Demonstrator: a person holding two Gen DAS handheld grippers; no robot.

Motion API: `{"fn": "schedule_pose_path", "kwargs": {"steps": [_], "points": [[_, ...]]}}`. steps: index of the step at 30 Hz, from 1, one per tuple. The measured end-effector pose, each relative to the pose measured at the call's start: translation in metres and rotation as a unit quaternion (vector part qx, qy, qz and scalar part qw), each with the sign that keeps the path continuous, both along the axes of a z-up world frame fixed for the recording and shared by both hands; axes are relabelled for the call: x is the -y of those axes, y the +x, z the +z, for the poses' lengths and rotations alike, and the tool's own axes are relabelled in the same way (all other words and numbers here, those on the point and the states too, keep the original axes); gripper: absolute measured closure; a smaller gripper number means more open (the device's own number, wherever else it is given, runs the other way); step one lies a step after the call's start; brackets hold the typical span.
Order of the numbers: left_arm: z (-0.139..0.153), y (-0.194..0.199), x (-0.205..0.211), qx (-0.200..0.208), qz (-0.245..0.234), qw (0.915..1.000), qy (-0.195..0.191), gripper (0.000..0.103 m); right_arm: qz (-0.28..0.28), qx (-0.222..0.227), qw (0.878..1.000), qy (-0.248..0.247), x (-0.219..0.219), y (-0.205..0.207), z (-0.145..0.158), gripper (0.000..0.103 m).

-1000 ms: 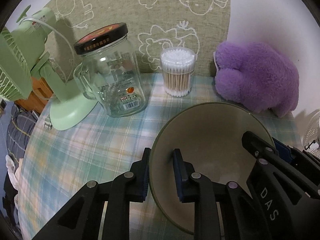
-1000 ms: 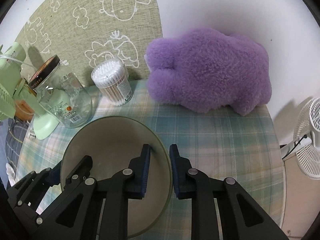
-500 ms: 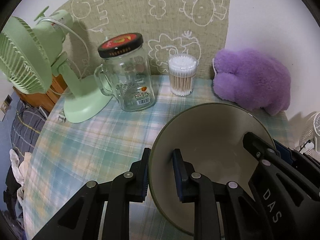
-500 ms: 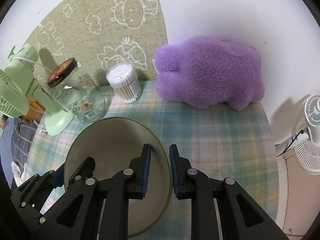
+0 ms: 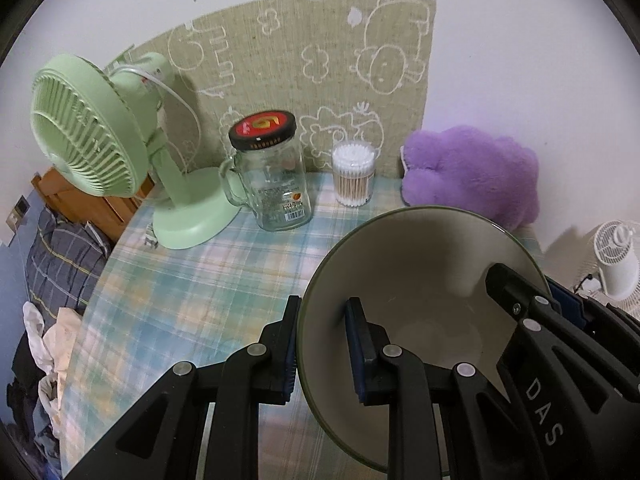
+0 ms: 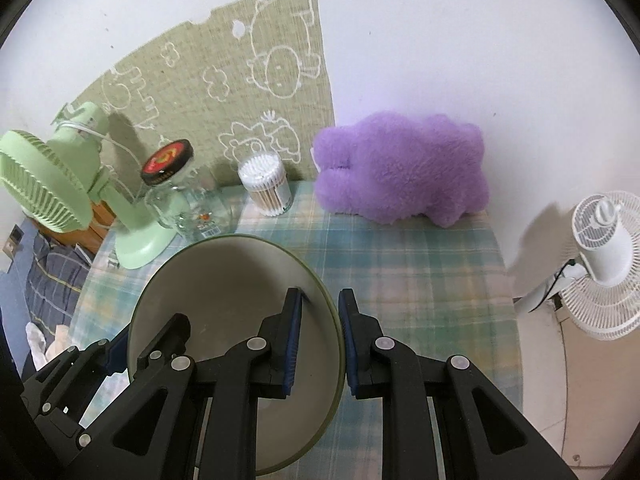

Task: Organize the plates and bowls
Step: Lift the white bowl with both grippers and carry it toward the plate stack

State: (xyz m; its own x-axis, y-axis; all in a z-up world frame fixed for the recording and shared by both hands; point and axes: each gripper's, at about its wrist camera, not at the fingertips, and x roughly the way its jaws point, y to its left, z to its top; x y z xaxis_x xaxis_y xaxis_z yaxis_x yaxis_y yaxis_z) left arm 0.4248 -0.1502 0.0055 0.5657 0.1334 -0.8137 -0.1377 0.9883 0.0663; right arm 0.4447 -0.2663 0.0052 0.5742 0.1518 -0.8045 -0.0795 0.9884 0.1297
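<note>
A wide bowl with a dark green rim and pale grey inside is held in the air above the checked tablecloth. My left gripper is shut on the bowl's left rim. My right gripper is shut on the bowl's right rim, and its black body shows at the right of the left wrist view. The bowl looks empty. No other plates or bowls are in view.
At the back of the table stand a green desk fan, a glass jar with a black lid, a tub of cotton swabs and a purple plush. A white floor fan stands off the table's right edge.
Both grippers have lifted and drawn back with the bowl. The fan, jar and plush now look smaller and farther away. The grip on both rims is unchanged.
</note>
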Motion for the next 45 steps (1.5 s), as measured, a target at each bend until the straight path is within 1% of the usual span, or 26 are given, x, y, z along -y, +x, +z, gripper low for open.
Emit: {"fn": "schedule_pose_path", "kwargs": {"steps": [8, 11, 17, 21, 26, 33, 45], "points": [[0.028, -0.036, -0.004, 0.012, -0.009, 0.9999, 0.0, 0.084, -0.009, 0.009, 1.0, -0.001, -0.002, -0.038, 0.03, 0.08], [0.037, -0.051, -0.009, 0.016, -0.013, 0.9998, -0.006, 0.084, -0.013, 0.015, 1.0, -0.004, -0.006, -0.055, 0.043, 0.08], [0.054, -0.085, -0.025, 0.022, -0.023, 0.9994, -0.015, 0.083, -0.016, 0.028, 0.999, -0.019, -0.026, -0.091, 0.065, 0.08], [0.061, -0.109, -0.043, 0.02, -0.017, 0.9994, -0.023, 0.082, -0.015, 0.029, 0.999, -0.019, -0.043, -0.117, 0.076, 0.08], [0.066, -0.135, -0.058, 0.018, -0.029, 0.999, -0.03, 0.082, -0.02, 0.032, 0.999, -0.029, -0.061, -0.145, 0.084, 0.08], [0.069, -0.169, -0.081, 0.022, -0.044, 0.9984, -0.026, 0.082, -0.022, 0.03, 0.998, -0.041, -0.086, -0.183, 0.088, 0.081], [0.063, -0.212, -0.115, 0.025, -0.064, 0.9973, -0.023, 0.082, -0.028, 0.021, 0.998, -0.055, -0.124, -0.23, 0.08, 0.081]]}}
